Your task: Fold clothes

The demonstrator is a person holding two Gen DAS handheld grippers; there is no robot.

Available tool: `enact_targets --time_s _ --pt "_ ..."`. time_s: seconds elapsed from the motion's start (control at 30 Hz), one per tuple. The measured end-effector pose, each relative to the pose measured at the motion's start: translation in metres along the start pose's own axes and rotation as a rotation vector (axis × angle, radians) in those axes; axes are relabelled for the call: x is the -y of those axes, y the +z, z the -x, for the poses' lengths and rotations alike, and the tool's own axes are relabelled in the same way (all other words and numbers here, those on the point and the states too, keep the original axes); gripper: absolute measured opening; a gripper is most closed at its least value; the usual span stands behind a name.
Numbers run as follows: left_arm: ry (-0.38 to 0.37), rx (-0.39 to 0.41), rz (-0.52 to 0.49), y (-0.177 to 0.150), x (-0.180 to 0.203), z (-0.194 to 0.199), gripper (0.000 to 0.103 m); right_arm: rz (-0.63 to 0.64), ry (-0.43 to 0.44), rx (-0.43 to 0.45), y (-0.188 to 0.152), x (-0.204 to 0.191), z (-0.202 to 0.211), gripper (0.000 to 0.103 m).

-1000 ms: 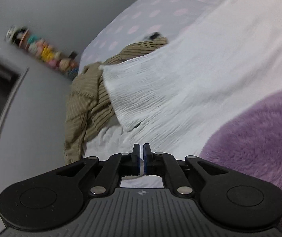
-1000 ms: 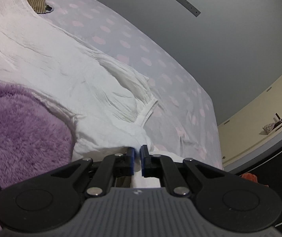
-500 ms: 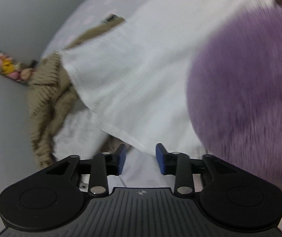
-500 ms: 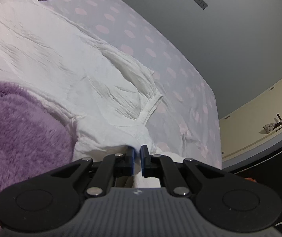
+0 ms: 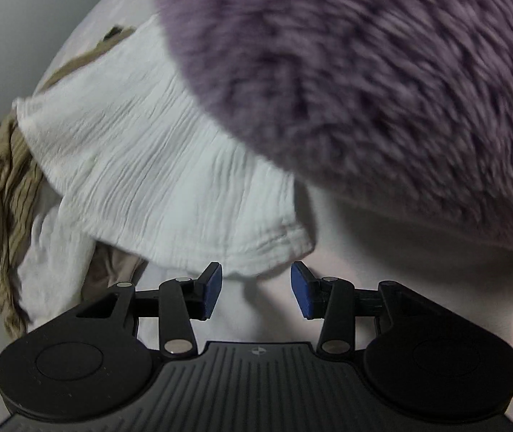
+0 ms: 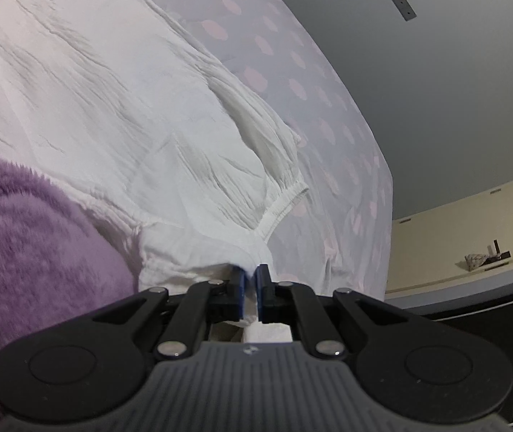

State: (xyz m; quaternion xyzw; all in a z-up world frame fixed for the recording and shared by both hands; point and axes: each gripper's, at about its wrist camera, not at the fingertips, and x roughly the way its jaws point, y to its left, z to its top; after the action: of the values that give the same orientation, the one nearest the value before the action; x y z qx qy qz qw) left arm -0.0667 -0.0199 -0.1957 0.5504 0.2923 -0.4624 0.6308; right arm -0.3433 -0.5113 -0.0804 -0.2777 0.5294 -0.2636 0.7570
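Note:
A white crinkled garment [image 5: 155, 180] lies spread on the bed, and its hem corner rests just beyond my left gripper [image 5: 256, 280]. The left jaws are opening, the blue pads [image 5: 210, 288] stand apart, and no cloth is pressed between them. In the right wrist view the same white garment [image 6: 112, 108] shows a gathered sleeve cuff [image 6: 285, 205]. My right gripper [image 6: 250, 277] is shut on a fold of its near edge, with white cloth showing between the pads.
A person's fuzzy purple sleeve [image 5: 364, 90] fills the top of the left wrist view and appears as a purple sleeve [image 6: 33, 237] at the right view's left. A tan striped garment [image 5: 1, 194] is bunched at left. The pink-dotted sheet [image 6: 292, 54] ends near a grey wall [image 6: 454, 90].
My left gripper went from shut to open and sank toward the white garment's hem, while the purple sleeve swung across the top of its view. My right gripper stayed shut on the cloth and shifted slightly.

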Motion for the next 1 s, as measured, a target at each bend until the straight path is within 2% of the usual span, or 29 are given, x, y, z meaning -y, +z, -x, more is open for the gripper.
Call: enact_targets --time_s 0.23,0.37,0.43,0.47,0.6,0.83,1.0 --pt "-0.013 0.074 0.021 0.006 0.011 -0.014 0.040 0.039 -0.008 -0.014 0.018 -0.009 0.000 0.007" --pt "-0.050 0.063 0.134 0.004 0.001 -0.015 0.040 0.030 -0.019 -0.013 0.020 -0.008 0.000 0.007" --pt "-0.065 0.048 0.219 0.003 -0.007 -0.012 0.027 0.019 -0.028 -0.013 0.019 -0.008 -0.001 0.007" --pt "-0.065 0.044 0.255 0.003 -0.011 -0.009 0.013 0.011 -0.034 -0.013 0.017 -0.007 0.000 0.007" --pt "-0.045 0.042 0.393 -0.005 -0.030 0.007 0.006 -0.042 -0.061 -0.011 0.006 -0.002 0.000 0.007" --pt "0.085 0.106 0.622 -0.007 -0.077 0.071 0.006 -0.187 -0.154 0.031 -0.022 0.018 0.011 0.006" --pt "0.189 0.186 0.663 0.014 -0.099 0.122 0.006 -0.274 -0.183 0.080 -0.043 0.032 0.029 0.006"
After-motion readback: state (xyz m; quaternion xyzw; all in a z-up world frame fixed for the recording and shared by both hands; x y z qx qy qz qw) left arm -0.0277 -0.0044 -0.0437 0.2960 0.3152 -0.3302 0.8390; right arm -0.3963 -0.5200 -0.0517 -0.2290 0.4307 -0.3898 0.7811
